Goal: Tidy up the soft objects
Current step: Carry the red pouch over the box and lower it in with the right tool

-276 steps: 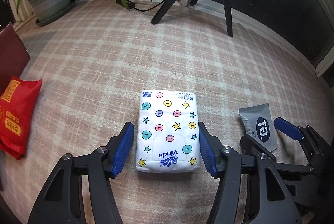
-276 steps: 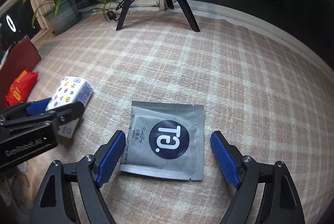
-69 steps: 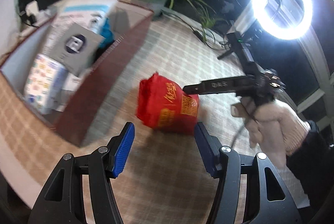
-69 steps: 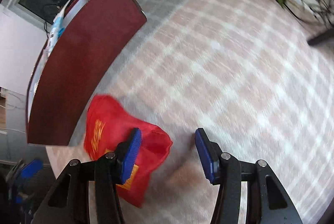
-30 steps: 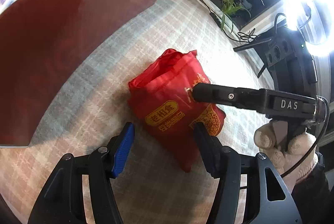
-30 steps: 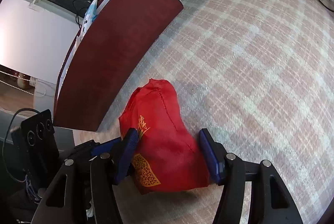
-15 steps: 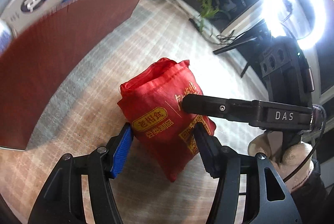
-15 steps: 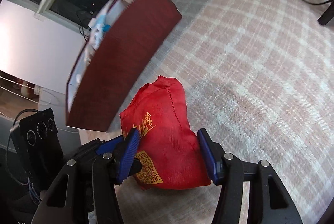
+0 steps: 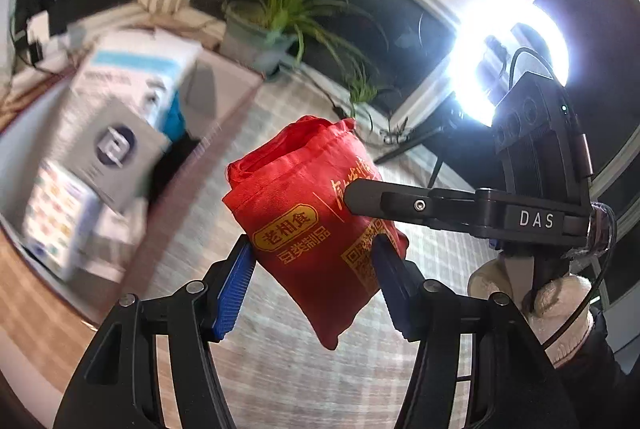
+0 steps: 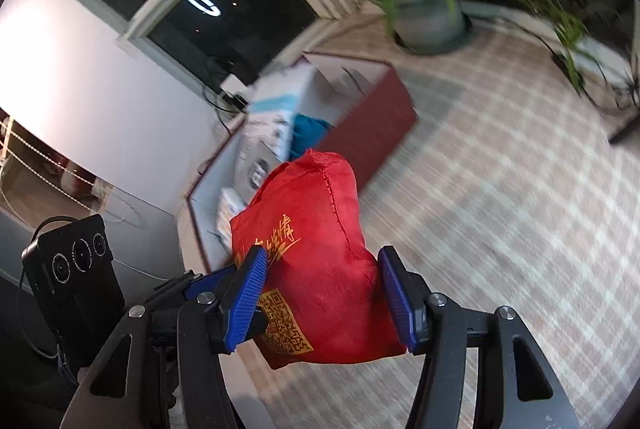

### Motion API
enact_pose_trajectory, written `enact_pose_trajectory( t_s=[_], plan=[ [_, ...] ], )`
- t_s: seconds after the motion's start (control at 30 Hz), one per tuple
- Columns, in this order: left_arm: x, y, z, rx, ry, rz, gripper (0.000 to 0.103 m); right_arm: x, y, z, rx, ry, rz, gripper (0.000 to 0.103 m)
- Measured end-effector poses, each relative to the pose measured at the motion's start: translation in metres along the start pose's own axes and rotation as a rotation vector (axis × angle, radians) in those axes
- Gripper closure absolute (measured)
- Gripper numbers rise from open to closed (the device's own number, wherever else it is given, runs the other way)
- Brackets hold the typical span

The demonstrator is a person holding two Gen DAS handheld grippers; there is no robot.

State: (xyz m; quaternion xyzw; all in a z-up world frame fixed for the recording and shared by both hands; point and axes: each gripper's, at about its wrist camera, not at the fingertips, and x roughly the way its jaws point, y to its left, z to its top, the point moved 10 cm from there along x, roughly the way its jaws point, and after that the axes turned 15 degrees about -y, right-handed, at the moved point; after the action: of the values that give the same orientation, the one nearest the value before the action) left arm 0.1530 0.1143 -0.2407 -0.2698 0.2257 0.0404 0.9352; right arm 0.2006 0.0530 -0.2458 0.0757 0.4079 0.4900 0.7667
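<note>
Red bag [image 9: 316, 229] now off the checked cloth [image 9: 280, 381]

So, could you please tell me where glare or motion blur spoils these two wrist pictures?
Left wrist view: the ring light blows out the upper right, and the box at left is smeared, while the red bag stays sharp. Right wrist view: no glare, but the checked cloth and box streak with blur; the bag is crisp.

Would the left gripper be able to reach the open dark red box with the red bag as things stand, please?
Probably yes. The left gripper and right gripper both clamp the red bag clear of the checked cloth, and nothing stands between it and the box, whose top is open.
</note>
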Motion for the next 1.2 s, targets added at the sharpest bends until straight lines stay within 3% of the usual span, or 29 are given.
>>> enact_pose_trajectory(
  t_s=[0.37,0.57,0.83,1.2],
  plan=[
    [-0.031,0.062,0.055,0.007,-0.079,0.069,0.045,0.058,0.078,0.046,-0.11,-0.04,0.04,0.049],
    [-0.032,0.096,0.066,0.004,-0.086,0.115,0.045,0.099,0.101,0.054,-0.132,-0.027,0.056,0.049],
    [-0.021,0.125,0.066,-0.007,-0.061,0.152,0.045,0.137,0.103,0.052,-0.157,0.01,0.037,0.049],
    [-0.007,0.128,0.057,0.028,-0.023,0.163,0.046,0.152,0.093,0.052,-0.198,0.036,-0.008,0.049]
  ],
)
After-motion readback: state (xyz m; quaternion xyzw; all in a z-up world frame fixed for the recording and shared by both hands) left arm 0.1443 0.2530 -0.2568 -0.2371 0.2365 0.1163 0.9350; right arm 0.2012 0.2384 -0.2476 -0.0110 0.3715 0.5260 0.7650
